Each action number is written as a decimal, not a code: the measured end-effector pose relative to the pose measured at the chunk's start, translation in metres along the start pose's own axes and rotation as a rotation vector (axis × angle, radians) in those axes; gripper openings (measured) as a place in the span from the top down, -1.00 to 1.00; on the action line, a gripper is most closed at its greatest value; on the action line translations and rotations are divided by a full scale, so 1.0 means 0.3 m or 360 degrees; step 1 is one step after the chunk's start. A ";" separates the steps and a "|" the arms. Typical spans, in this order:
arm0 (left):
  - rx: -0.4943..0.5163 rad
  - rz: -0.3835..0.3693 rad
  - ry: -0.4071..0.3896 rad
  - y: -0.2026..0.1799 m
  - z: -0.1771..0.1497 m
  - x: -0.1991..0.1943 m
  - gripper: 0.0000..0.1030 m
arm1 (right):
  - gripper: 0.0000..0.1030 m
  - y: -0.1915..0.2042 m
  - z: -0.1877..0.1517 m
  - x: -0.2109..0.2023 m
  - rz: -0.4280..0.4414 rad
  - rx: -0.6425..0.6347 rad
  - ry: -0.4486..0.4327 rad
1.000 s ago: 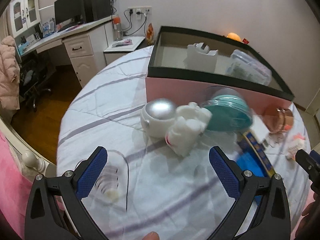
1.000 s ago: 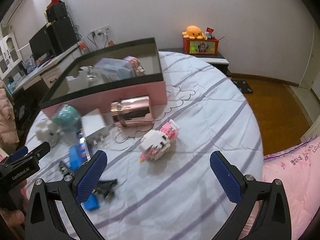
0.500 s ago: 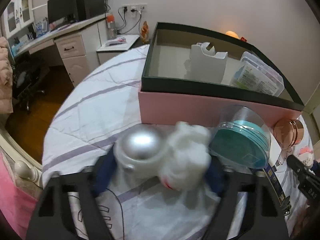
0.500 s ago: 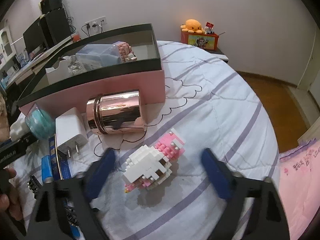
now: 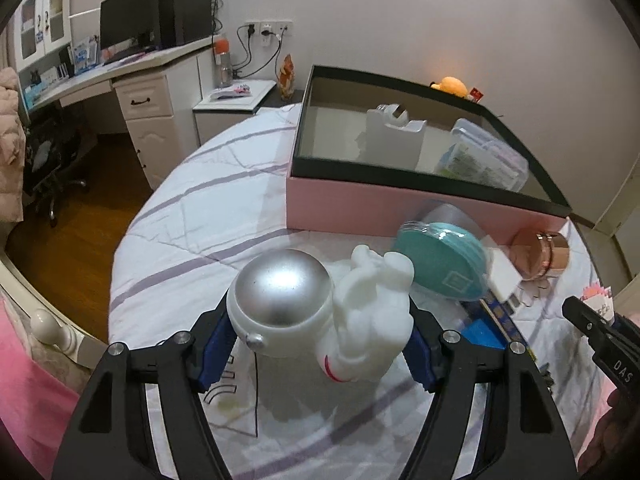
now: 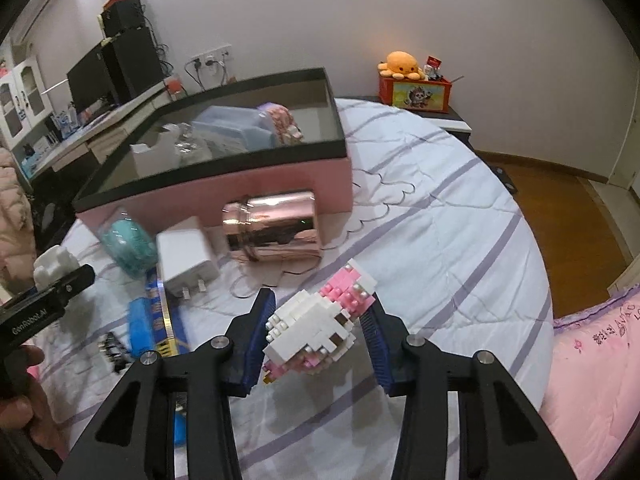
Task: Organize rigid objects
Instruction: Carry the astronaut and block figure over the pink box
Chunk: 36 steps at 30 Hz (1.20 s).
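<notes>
Claws were wide open a second ago; now we see the left claw point(image 5: 318, 346) clamped on the astronaut figure point(image 5: 320, 312), the right claw point(image 6: 316, 338) gripping the block toy point(image 6: 320, 320), both over the bed point(image 6: 440, 240).

A second ago both tongs stood wide open. Now the left tongs point(image 5: 318, 344) have closed on the astronaut point(image 5: 320, 308). The right tongs point(image 6: 316, 336) have closed on the brick figure point(image 6: 318, 324).

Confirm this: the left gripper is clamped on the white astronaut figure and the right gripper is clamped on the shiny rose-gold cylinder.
Not quite. The right gripper holds the pink-and-white brick figure; the right wrist view shows the shiny rose-gold cylinder lying free. The left gripper does clamp the white astronaut figure.
</notes>
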<state>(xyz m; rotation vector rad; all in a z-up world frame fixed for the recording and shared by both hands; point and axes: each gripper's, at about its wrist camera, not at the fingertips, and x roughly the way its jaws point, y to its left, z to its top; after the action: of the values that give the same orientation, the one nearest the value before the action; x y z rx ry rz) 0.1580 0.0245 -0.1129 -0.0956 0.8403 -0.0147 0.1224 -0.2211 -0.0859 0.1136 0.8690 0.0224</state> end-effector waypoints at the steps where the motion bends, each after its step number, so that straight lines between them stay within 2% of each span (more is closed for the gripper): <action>1: 0.0005 -0.0002 -0.0010 -0.003 0.003 -0.011 -0.41 | 0.14 0.011 0.006 -0.016 0.0010 -0.0011 -0.0013; 10: 0.0054 -0.0043 -0.0125 -0.033 0.079 -0.126 -0.41 | 0.14 0.125 0.107 -0.125 0.0113 -0.0143 -0.0142; 18: 0.0097 -0.0071 -0.0269 -0.082 0.254 -0.156 -0.41 | 0.13 0.221 0.288 -0.129 0.0139 -0.0280 -0.0253; 26: 0.0132 -0.0099 -0.0270 -0.142 0.396 -0.045 -0.41 | 0.13 0.257 0.446 -0.003 0.0144 -0.0319 -0.0220; 36: 0.0142 -0.0093 -0.0123 -0.187 0.443 0.193 -0.41 | 0.13 0.188 0.522 0.224 0.0128 -0.0253 -0.0084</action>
<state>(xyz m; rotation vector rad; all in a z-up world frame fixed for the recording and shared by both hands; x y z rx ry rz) 0.2969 -0.0238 -0.0627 -0.0365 0.7584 -0.1029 0.2869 -0.1749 -0.0308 0.0000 0.8064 0.1629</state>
